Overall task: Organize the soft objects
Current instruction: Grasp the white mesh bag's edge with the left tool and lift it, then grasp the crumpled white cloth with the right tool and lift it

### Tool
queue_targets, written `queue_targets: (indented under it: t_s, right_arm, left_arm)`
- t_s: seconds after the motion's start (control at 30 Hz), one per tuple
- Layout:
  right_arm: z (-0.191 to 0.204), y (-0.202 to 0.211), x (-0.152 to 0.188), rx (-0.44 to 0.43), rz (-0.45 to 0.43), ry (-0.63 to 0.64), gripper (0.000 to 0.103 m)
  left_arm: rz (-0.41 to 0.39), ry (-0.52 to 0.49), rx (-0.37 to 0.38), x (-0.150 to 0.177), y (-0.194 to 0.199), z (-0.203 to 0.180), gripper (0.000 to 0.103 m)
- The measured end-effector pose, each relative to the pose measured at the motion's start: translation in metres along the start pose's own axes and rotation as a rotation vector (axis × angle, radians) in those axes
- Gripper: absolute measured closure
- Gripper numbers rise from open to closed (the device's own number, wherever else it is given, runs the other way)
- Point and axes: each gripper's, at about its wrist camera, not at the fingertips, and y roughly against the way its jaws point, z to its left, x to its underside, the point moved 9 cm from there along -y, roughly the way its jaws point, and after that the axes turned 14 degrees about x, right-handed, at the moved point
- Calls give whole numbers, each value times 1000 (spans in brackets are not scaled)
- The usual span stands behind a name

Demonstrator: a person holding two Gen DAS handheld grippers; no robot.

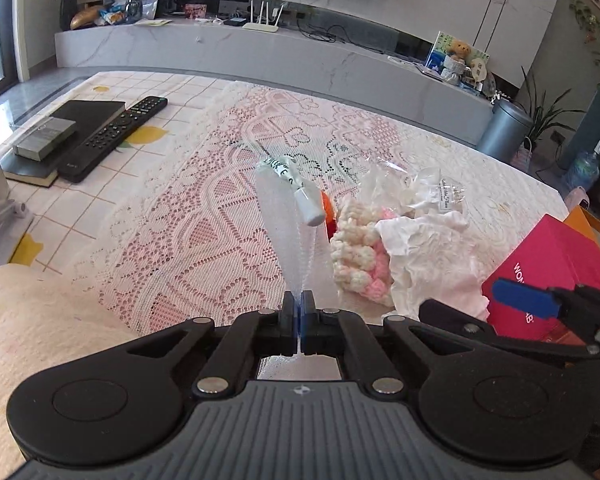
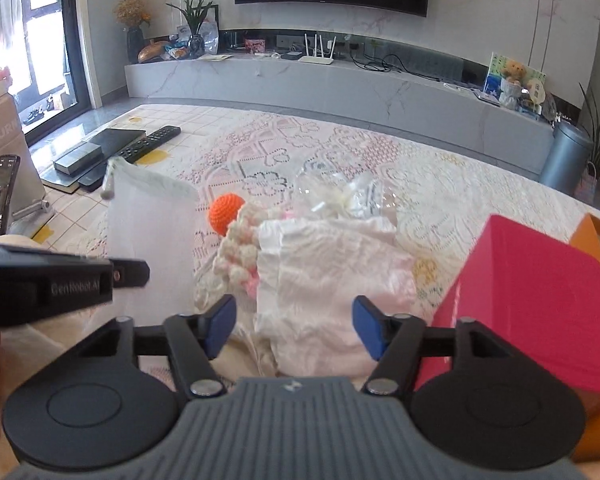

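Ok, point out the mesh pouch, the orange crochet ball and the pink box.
mesh pouch (image 2: 152,232): right wrist view, on its flat white mesh face below the drawstring hem.
orange crochet ball (image 2: 226,209): right wrist view, on the middle of its visible round side.
pink box (image 2: 540,288): right wrist view, on its top face.

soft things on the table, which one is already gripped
The white mesh drawstring bag: the left gripper is shut on its edge. The crumpled white cloth and orange crochet ball lie free.

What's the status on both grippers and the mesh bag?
Left gripper shut on mesh bag, bag held up. Right gripper open over white cloth. Red box close on right.
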Motion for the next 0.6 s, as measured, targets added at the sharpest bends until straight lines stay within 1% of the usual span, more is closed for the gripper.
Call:
queue_targets:
  t_s: [0.03, 0.07, 0.1, 0.2, 0.27, 0.43, 0.6]
  right_arm:
    - [2, -4, -2, 5, 0, 11, 35]
    - [3, -8, -4, 10, 0, 19, 29]
    - [4, -11, -6, 15, -3, 25, 26]
    - [5, -24, -10, 29, 3, 35, 25]
    - [5, -32, -9, 38, 11, 40, 20]
    - [6, -48, -4, 40, 41, 42, 19]
    - [9, -69, 2, 17, 89, 24, 15]
  left_arm:
    - [0, 3, 1, 0, 0, 1, 102]
    - [0, 4, 1, 1, 0, 1, 102]
    - [-1, 5, 3, 1, 0, 1, 102]
    - [2, 13, -7, 2, -1, 4, 102]
    - [13, 17, -9, 2, -5, 4, 102]
    - [28, 15, 2, 2, -15, 2, 102]
    - [39, 8, 5, 3, -20, 2, 102]
